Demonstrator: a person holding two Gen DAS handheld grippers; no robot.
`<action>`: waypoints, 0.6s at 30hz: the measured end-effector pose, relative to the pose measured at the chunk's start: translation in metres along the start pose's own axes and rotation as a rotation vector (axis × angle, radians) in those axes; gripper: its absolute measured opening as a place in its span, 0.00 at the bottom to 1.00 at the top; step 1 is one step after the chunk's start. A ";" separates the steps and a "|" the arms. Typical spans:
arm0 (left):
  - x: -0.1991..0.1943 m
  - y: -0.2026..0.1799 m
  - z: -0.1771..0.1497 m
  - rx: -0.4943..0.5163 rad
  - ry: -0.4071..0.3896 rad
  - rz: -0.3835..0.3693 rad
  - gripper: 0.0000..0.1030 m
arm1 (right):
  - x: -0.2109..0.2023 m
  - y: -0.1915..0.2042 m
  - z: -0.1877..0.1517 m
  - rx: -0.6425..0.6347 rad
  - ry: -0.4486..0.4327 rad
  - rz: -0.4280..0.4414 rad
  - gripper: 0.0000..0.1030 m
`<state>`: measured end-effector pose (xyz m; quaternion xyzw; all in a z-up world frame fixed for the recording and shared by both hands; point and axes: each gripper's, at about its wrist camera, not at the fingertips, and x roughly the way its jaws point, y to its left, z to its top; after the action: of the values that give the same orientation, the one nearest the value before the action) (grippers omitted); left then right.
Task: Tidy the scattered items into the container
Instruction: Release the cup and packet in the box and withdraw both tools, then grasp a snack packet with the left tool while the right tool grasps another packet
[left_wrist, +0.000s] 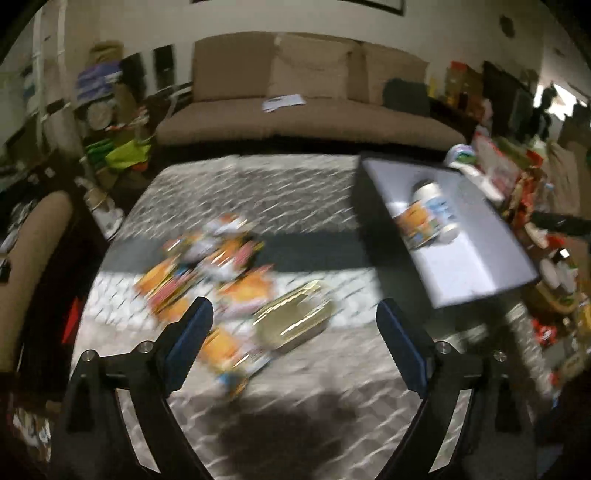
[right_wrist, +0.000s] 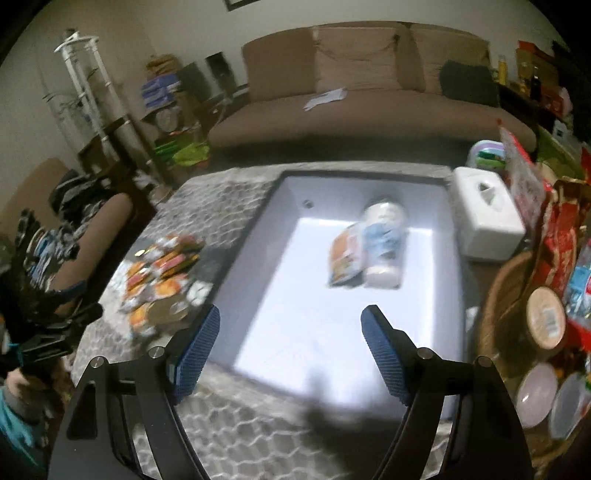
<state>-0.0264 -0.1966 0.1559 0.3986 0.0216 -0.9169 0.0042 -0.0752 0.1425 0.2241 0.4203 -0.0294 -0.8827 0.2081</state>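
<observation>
Left claw (left_wrist: 294, 314) and right claw (right_wrist: 290, 325) both gape wide, angled downward, empty.

White container (right_wrist: 258, 295), orange packets (left_wrist: 243, 291), grey honeycomb-patterned table (left_wrist: 295, 184), blue fingers (right_wrist: 195, 354)

One white container (right_wrist: 258, 236) sits on the patterned table (right_wrist: 236, 424). Inside it lie two items: one bottle (right_wrist: 382, 240) and one orange packet (right_wrist: 345, 254). Outside, one gold tin (left_wrist: 291, 321) lies among a pile of orange packets (left_wrist: 207, 266), too blurred to count.
</observation>
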 end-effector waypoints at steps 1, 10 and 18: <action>0.003 0.015 -0.016 -0.016 0.015 0.025 0.87 | 0.001 0.014 -0.006 -0.016 0.008 0.006 0.79; 0.038 0.090 -0.094 -0.173 0.148 0.079 0.87 | 0.039 0.125 -0.030 -0.090 0.055 0.150 0.79; 0.044 0.139 -0.091 -0.288 0.096 0.003 0.87 | 0.097 0.188 -0.030 -0.092 0.080 0.245 0.79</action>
<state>0.0142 -0.3308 0.0568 0.4372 0.1522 -0.8842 0.0617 -0.0424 -0.0636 0.1766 0.4386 -0.0317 -0.8335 0.3344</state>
